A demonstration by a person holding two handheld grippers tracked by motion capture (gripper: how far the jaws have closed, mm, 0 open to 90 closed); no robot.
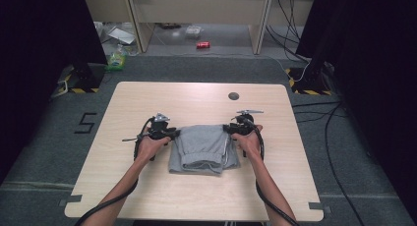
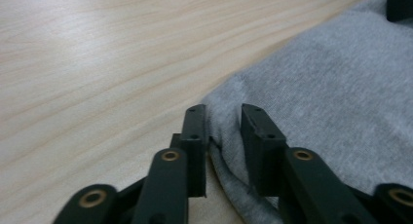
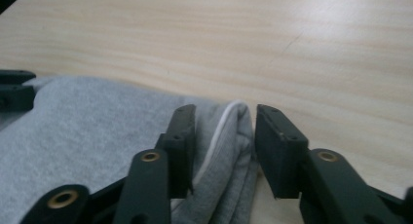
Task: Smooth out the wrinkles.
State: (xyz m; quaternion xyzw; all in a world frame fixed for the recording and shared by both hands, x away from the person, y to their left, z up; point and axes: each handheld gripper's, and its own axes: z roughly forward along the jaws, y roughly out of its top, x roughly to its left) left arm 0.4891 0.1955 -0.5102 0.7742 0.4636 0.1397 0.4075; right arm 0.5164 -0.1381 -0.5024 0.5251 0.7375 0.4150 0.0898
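The table (image 1: 147, 103) is seen from the high view with one thing near its middle: a folded grey garment (image 1: 204, 148), laid flat between the two tongs. Its longer side is judged to run from one pair of tongs to the other, so each pair is met by one end and neither hand is the nearer.

The left tongs (image 1: 173, 133) are set at the garment's left edge, the right tongs (image 1: 229, 129) at its right edge, both at the far corners.

In the left gripper view the cloth edge (image 2: 226, 136) is seen between the parted jaws of the left tongs (image 2: 224, 121); the left pad is touched, but a gap is left at the other, so nothing is pinched.

In the right gripper view the right tongs (image 3: 225, 121) are likewise parted around the folded layers, marked by a white seam (image 3: 221, 129), without pressing.

The garment is judged released and resting on the table.
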